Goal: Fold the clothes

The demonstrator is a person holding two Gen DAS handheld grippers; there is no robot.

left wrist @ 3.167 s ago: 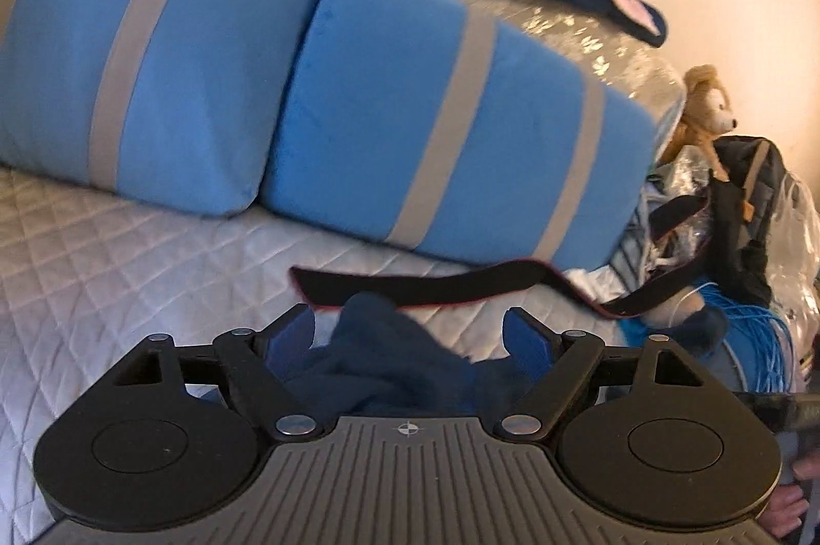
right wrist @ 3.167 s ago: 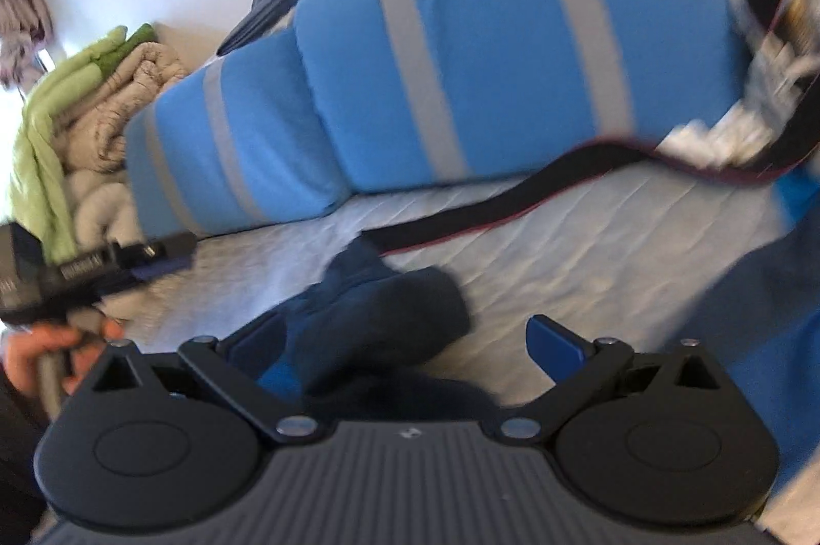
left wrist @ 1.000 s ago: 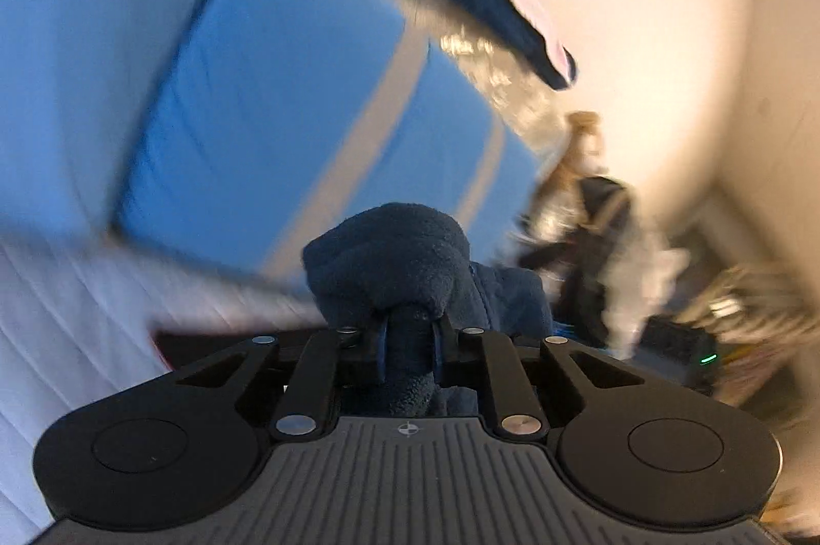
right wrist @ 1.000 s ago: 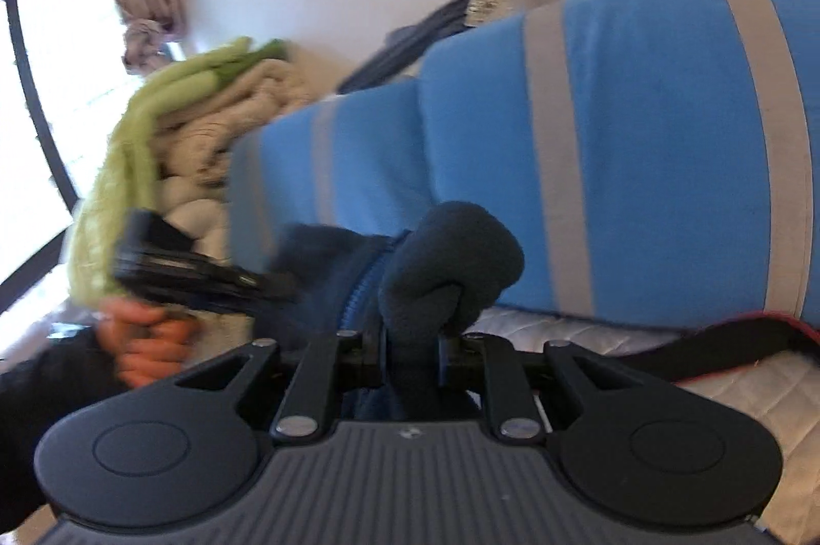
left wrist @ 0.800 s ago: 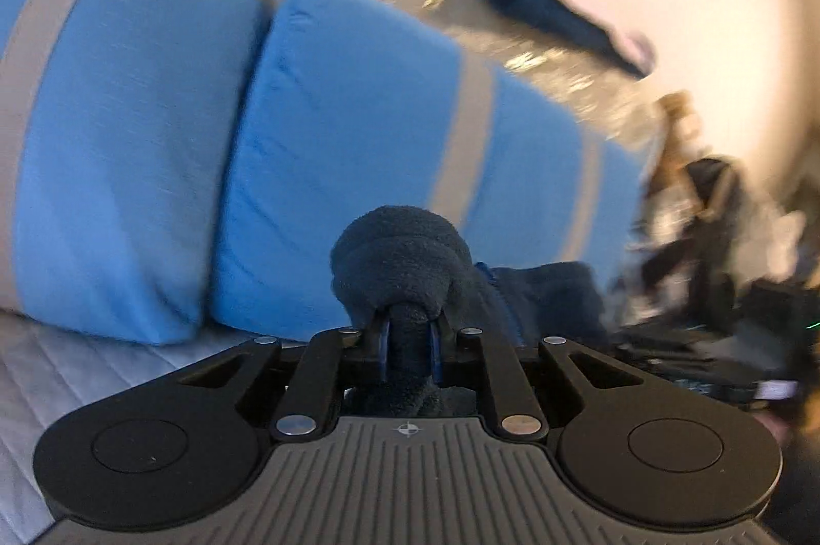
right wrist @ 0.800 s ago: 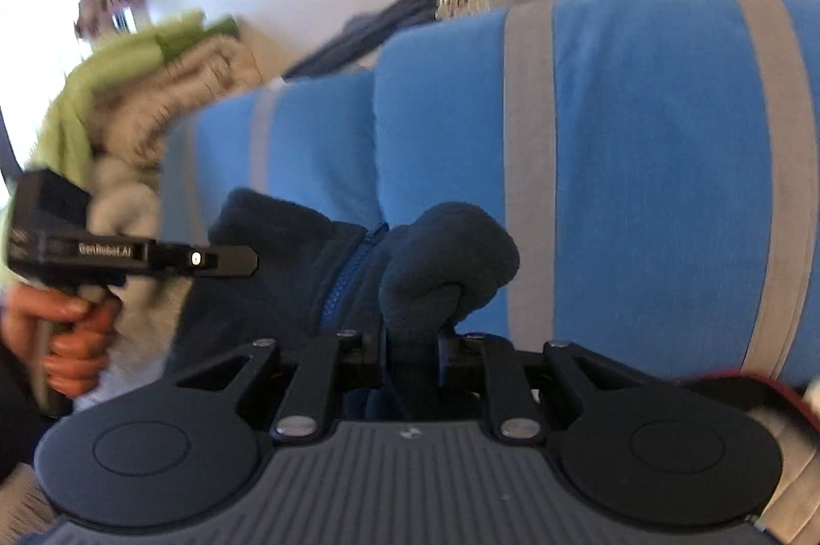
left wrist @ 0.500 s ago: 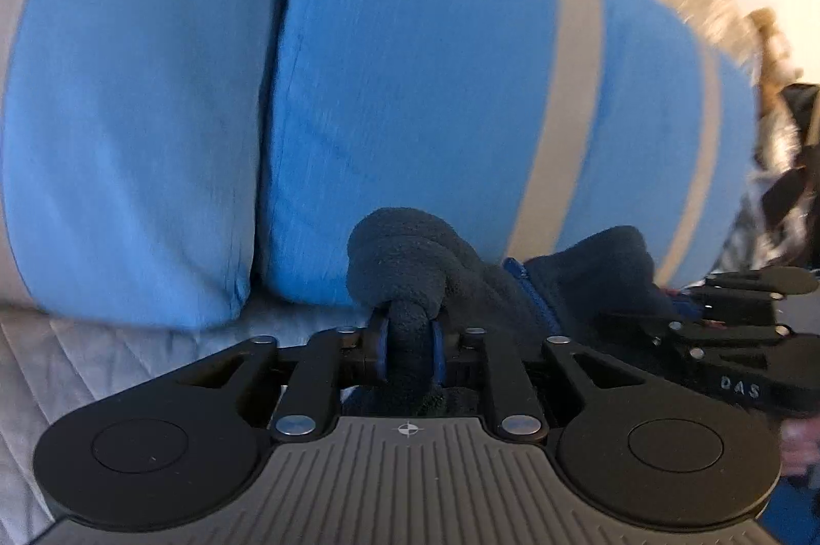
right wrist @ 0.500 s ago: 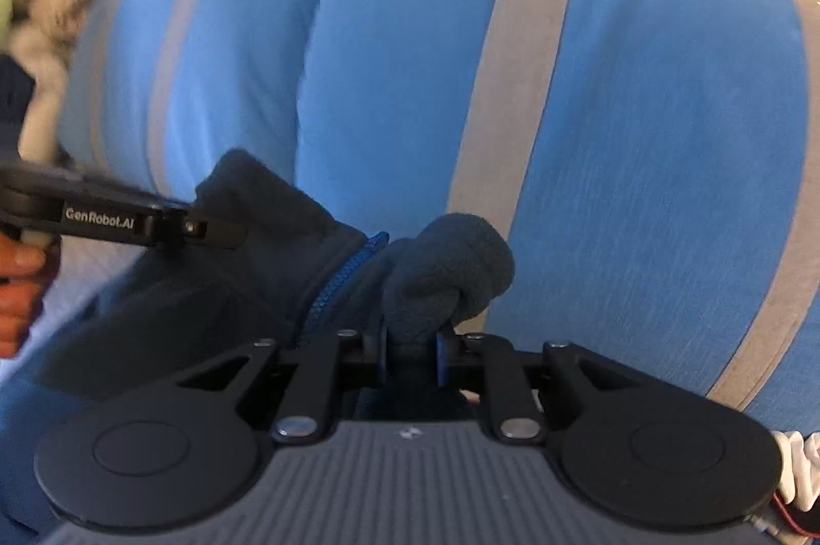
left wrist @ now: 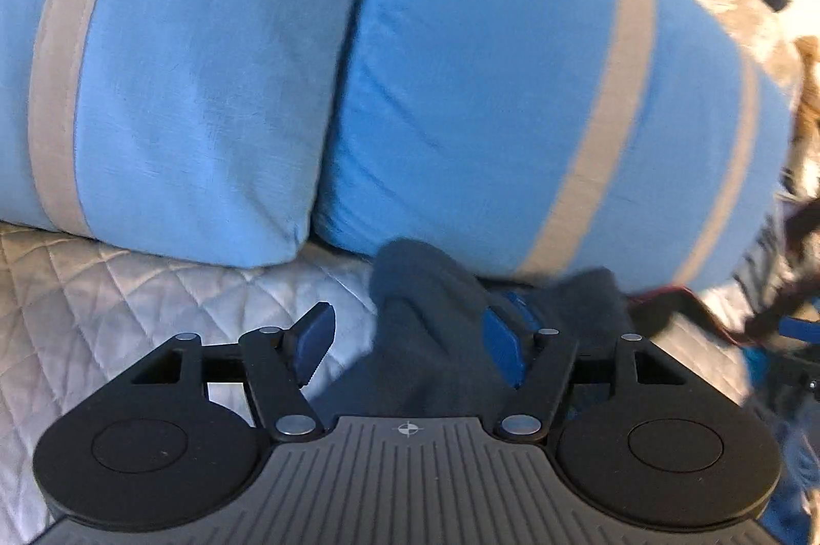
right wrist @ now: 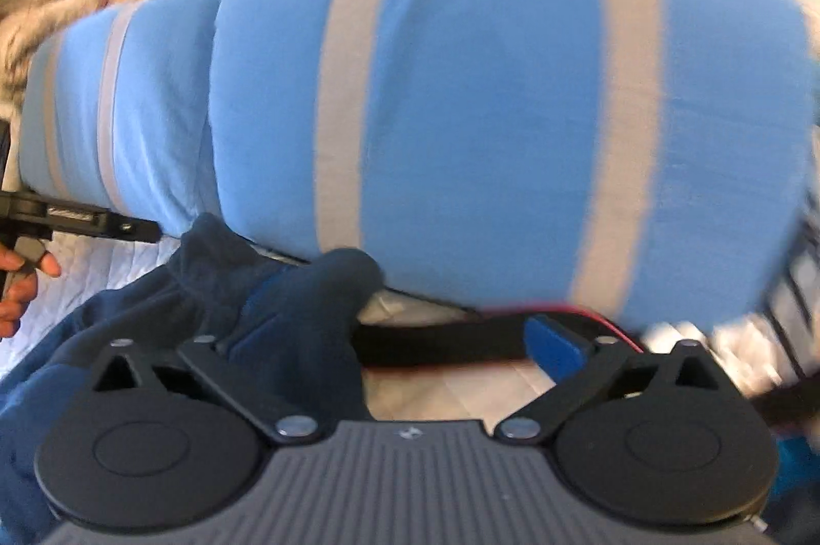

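Navy fleece lies loose between the jaws of the left gripper, which have just been opening; the pads no longer pinch it. The right gripper has likewise just sprung to its widest, and the same dark blue fleece zip jacket slumps over its left finger, released. The garment rests on the white quilted bed, its top edge running across from one gripper to the other, hard against the foot of the blue grey-striped pillows. A black strap with red edging lies just beyond. Both grippers seem equally near for the next fold.
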